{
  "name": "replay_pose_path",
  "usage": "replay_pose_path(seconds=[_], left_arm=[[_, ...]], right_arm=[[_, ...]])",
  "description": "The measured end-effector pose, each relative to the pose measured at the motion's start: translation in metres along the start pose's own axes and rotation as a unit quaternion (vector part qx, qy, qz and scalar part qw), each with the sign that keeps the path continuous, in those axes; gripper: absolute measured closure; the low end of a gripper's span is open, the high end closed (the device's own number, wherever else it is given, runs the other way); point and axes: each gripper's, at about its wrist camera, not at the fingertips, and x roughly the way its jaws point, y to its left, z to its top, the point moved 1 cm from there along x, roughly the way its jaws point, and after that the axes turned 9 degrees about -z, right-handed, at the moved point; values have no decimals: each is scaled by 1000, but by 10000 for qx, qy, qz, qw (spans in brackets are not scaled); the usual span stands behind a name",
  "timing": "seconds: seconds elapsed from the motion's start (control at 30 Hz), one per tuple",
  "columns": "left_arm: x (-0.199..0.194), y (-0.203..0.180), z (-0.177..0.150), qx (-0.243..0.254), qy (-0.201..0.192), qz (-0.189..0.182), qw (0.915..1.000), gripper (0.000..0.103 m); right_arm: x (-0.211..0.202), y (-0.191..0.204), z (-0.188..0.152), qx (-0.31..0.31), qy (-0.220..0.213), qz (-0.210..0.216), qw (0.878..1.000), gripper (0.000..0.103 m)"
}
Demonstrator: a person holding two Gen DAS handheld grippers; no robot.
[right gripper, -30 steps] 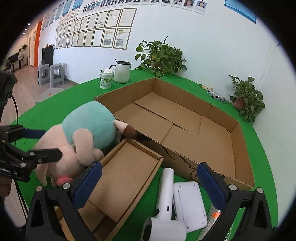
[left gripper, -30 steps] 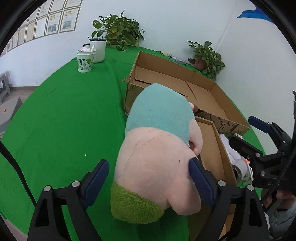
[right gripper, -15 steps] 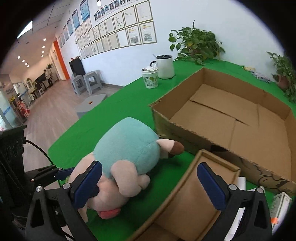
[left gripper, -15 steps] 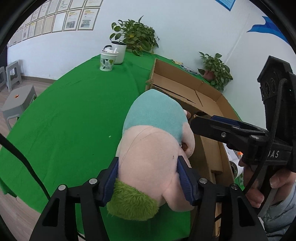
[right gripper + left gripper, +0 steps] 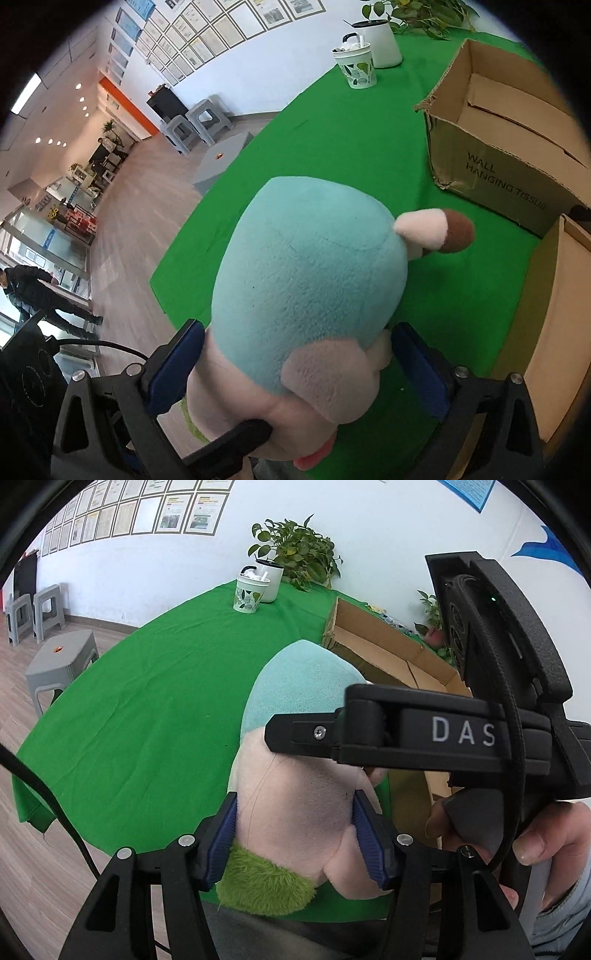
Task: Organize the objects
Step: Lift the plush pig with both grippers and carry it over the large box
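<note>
The left gripper (image 5: 295, 834) clamps the plush pig (image 5: 295, 786) near the tablecloth's (image 5: 147, 709) edge; the right gripper (image 5: 295, 365) straddles it, open.

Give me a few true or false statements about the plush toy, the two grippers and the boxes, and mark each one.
1. The left gripper has its pads pressed on the plush pig. True.
2. The plush pig lies inside the large cardboard box. False: it is on the green tablecloth, outside the box.
3. The right gripper straddles the plush pig. True.
4. The leaf-patterned cup stands inside the large cardboard box. False: it stands on the tablecloth beside a white canister.
5. The large cardboard box is closed. False: its top is open.
</note>
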Motion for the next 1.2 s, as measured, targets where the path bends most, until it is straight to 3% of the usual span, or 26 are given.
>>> replay_pose_path(seconds=[0.53,0.73,0.87,1.2], left_arm=[[13,-25,13,264,232,440,9984,51],[16,-62,27,666,114,586,9960,52],[17,-90,39,894,5,391,9952,52],[50,-159,93,1441,-218,-557,9878,52]], right_arm=[[4,-5,0,180,-12,-29,9998,13],[-22,-17,-1,168,-370,16,9992,21],[-49,-31,-5,280,-800,-112,9963,21],[-114,-72,5,632,-1720,-1039,9776,21]])
